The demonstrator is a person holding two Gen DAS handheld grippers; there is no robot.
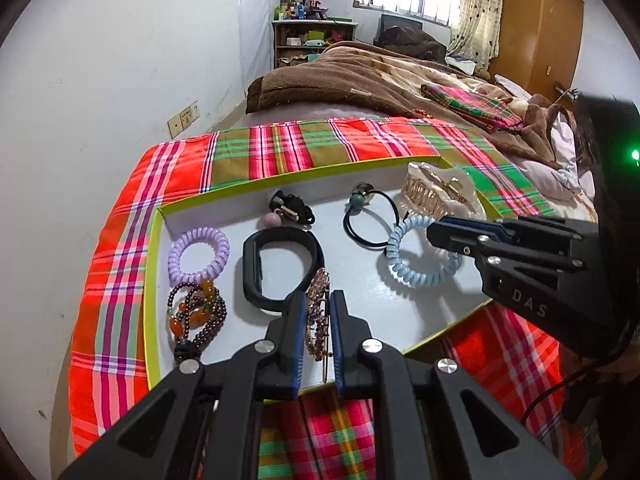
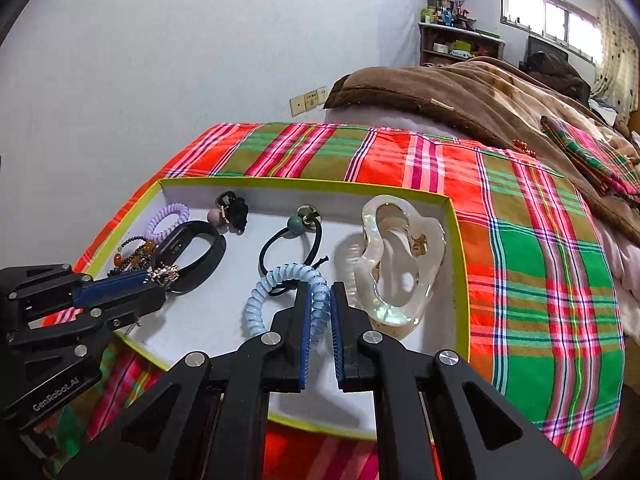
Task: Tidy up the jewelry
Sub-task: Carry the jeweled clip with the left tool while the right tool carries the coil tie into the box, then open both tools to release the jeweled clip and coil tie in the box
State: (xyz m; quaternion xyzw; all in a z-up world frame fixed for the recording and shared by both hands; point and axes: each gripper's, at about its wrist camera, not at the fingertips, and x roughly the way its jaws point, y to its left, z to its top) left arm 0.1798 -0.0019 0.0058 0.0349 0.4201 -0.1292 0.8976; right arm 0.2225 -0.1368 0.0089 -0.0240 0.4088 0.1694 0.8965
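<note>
A shallow white tray with a lime-green rim (image 1: 154, 280) (image 2: 460, 248) lies on a plaid cloth and holds the jewelry. My left gripper (image 1: 318, 298) (image 2: 158, 280) is shut on a slim purple-and-gold beaded hair clip (image 1: 316, 320) (image 2: 164, 274) at the tray's near edge. My right gripper (image 2: 321, 288) (image 1: 432, 234) is shut on a pale blue spiral hair tie (image 2: 276, 280) (image 1: 420, 270), low over the tray floor. Whether the tie touches the floor I cannot tell.
In the tray lie a lilac spiral tie (image 1: 198, 256), a black band (image 1: 280, 268), dark bead bracelets (image 1: 196, 316), two black elastic ties with beads (image 1: 368, 220) (image 1: 288, 208) and a pearly claw clip (image 2: 400, 256). A brown blanket (image 1: 340, 76) lies beyond.
</note>
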